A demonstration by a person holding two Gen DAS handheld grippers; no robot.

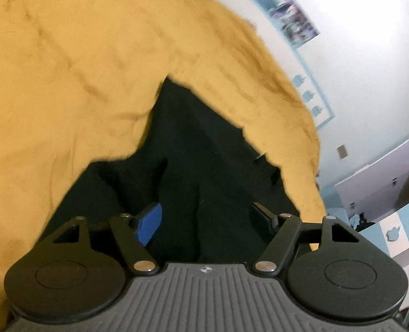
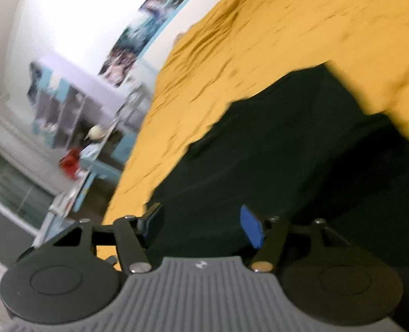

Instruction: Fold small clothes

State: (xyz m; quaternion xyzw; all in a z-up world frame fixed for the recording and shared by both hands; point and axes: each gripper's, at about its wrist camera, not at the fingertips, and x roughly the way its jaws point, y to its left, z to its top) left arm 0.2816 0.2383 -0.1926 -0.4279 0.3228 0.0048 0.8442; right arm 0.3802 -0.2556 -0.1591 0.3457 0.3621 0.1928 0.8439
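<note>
A dark, near-black piece of soft cloth, the small garment (image 1: 204,149) to be folded, is spread on a mustard-yellow bedcover (image 1: 66,83) and is seen directly ahead of both tools. In the left wrist view it narrows away from the left gripper (image 1: 206,217) toward a point up the bed, so its long axis is judged to run roughly forward from that gripper; creases are seen running the same way between the fingers. In the right wrist view the same garment (image 2: 273,144) is seen stretching forward and to the right from the right gripper (image 2: 201,225), with its left border lying not far from the left edge of the bedcover (image 2: 259,41), beyond which blurred shelving and a red object are made out. Both pairs of tongs are held spread wide, with cloth showing in the gap but nothing pinched; whether the fingertips touch the fabric cannot be told. Neither gripper is clearly nearer: each is set at the garment's near hem. The coming move is judged to depend on that hem being pinched at two places and carried forward along the long axis.
</note>
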